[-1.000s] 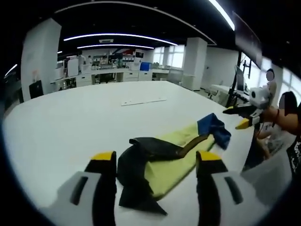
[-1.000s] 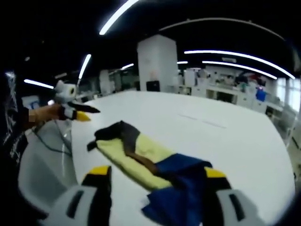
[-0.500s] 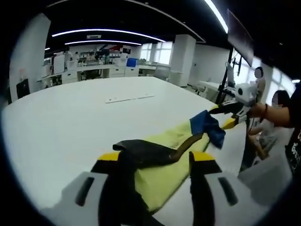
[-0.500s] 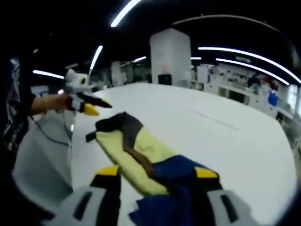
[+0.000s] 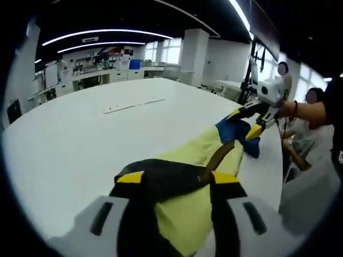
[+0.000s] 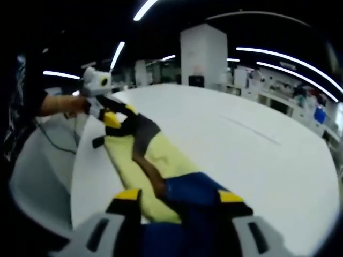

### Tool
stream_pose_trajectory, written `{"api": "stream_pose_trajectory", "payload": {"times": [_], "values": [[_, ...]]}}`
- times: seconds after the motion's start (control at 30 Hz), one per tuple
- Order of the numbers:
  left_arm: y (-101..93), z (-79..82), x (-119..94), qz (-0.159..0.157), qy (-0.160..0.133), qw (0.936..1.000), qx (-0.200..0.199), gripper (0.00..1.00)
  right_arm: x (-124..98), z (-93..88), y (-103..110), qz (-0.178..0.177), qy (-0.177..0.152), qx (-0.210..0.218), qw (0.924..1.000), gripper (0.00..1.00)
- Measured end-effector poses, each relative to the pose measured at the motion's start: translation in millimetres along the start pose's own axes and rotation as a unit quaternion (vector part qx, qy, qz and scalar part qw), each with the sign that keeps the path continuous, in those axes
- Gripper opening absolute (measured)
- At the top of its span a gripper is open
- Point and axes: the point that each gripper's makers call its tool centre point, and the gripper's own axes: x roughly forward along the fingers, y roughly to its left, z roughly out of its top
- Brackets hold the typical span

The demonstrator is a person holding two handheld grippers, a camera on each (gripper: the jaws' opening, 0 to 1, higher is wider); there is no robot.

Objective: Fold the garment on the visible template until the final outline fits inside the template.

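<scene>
Open-plan lab, strip lights overhead, one big white table (image 5: 80, 128). The garment (image 5: 198, 160) lies along its near edge, a long yellow strip with a black end and a blue end. Left gripper (image 5: 172, 184) straddles the black end, jaws apart, not yet pinched. Right gripper (image 6: 179, 199) likewise over the blue end, jaws spread. Best to pinch both ends evenly, then lift together. No containers; no template outline I can make out.

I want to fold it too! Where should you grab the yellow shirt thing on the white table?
Probably by its two short ends, one gripper each. The garment lies as a long flat strip on the table, so each gripper comes in low along the tabletop: the left gripper at the black end, the right gripper at the blue end, jaws open around the cloth edge.
</scene>
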Motion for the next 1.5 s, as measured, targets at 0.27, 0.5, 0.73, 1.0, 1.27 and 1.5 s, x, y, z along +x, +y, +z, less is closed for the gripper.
{"api": "stream_pose_trajectory", "payload": {"times": [0.27,0.5,0.73,1.0,1.27,1.5], "values": [[-6.9,-6.2,21,-0.019,0.020,0.9995,0.015,0.43,3,-9.4,-11,-0.007,0.017,0.000,0.9998,0.38],[-10.1,-14.9,30,-0.025,0.034,0.9980,0.047,0.40,7,-19.2,-14,-0.011,0.040,-0.034,0.9986,0.33],[-2.8,-28.6,25,-0.027,0.056,0.9949,0.079,0.38,8,-20.3,-21,-0.022,0.043,-0.045,0.9978,0.28],[12.1,-40.8,32,0.004,0.075,0.9916,0.105,0.26,11,-19.0,-21,-0.021,0.036,-0.047,0.9980,0.12],[20.6,-43.6,36,0.026,0.079,0.9911,0.104,0.08,11,-13.3,-15,-0.017,0.027,-0.052,0.9982,0.00],[20.3,-44.9,35,0.021,0.077,0.9932,0.085,0.00,8,-6.5,-14,-0.012,0.010,-0.048,0.9987,0.00]]}}
